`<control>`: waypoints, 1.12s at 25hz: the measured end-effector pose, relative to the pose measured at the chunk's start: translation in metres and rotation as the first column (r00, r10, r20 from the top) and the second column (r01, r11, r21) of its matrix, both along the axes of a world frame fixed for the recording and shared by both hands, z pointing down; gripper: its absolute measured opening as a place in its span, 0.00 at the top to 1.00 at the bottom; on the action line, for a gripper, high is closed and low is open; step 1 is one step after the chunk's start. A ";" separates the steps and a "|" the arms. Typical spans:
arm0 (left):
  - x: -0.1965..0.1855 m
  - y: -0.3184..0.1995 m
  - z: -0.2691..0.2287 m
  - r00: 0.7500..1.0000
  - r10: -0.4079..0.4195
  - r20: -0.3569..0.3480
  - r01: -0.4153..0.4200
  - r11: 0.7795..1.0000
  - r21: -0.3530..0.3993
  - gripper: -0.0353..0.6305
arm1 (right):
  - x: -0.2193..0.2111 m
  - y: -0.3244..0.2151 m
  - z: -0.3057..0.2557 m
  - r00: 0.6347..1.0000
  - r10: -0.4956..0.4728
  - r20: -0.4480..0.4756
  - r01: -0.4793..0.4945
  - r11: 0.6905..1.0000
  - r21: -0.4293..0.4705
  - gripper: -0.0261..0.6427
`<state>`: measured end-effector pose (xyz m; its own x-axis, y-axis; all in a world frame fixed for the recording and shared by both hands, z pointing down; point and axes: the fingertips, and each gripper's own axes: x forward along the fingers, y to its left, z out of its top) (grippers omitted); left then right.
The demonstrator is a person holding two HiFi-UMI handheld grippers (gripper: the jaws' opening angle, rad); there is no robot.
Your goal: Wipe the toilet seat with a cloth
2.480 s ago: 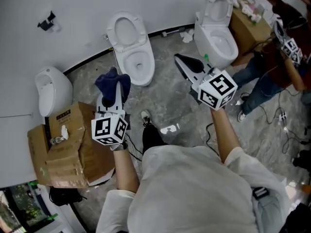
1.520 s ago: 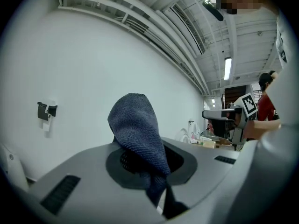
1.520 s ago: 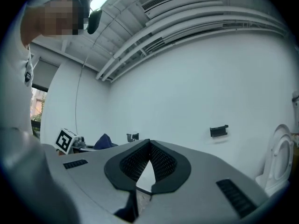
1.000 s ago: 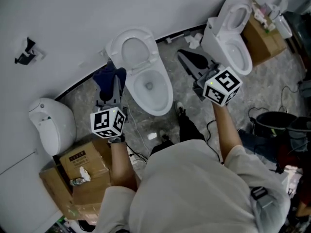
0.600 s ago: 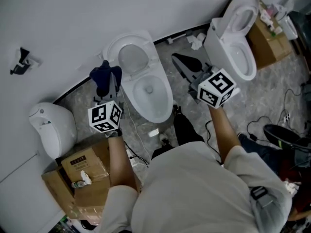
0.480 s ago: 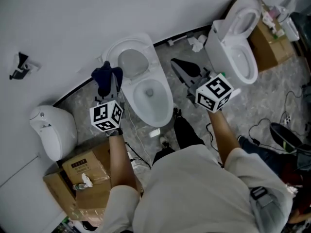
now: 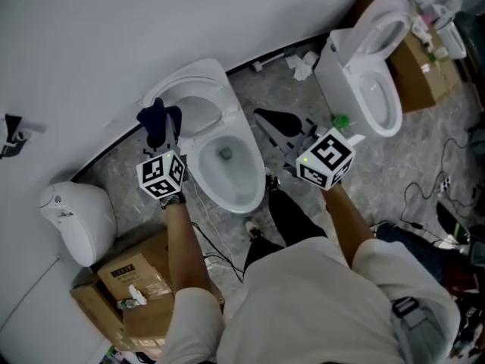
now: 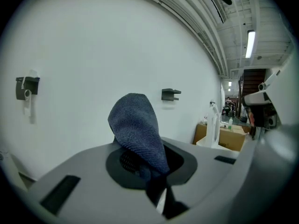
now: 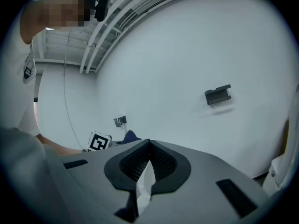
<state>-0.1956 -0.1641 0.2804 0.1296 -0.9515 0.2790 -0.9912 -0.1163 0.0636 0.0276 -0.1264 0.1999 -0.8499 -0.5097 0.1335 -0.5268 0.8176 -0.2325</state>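
Head view: the left gripper (image 7: 168,138) is closed on a dark blue cloth (image 7: 155,118), which bunches out past the jaw tips. The cloth sits over the left rear edge of the toilet (image 7: 244,197), beside the raised lid (image 7: 189,89). Contact with the porcelain cannot be confirmed. The toilet seat (image 7: 195,165), taken here as the ring around the bowl, lies to the right of the cloth and toward the person. Its long axis runs from the wall edge of the floor (image 7: 303,89) out toward the person's feet. The right gripper (image 7: 265,120) has its jaws together with nothing between them. It hangs over the floor just beside the right flank of the toilet, apart from the seat. The left gripper is the nearer tool and the only one carrying the cloth.

Left gripper view: the left gripper (image 8: 154,183) pinches the cloth (image 8: 138,132) by its lower fold, and the free end stands up above the jaws. Beyond it only the white wall (image 8: 93,55) shows, and the seat is out of frame. The jaws appear aimed at the wall rather than at the seat, so the coming move probably calls for tipping the cloth down and to the right.

Right gripper view: the right gripper (image 9: 145,164) shows both pads meeting, with nothing held. Past them, to the left, the left gripper's marker cube (image 9: 99,142) and a corner of the cloth (image 9: 131,135) show against the wall.
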 end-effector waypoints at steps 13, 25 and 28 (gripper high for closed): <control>-0.009 -0.078 0.082 0.998 -0.052 0.038 0.055 0.993 -0.102 0.88 | 0.007 -0.043 0.053 1.000 -0.009 -0.010 0.008 0.994 -0.113 0.92; 0.032 -0.105 0.119 0.998 -0.045 0.054 0.050 0.994 -0.101 0.88 | 0.031 -0.055 0.085 0.999 -0.014 -0.045 0.007 0.986 -0.168 0.92; 0.048 -0.108 0.129 0.997 -0.007 0.079 0.016 0.994 -0.112 0.88 | 0.037 -0.056 0.091 0.998 0.024 -0.057 -0.034 0.985 -0.172 0.92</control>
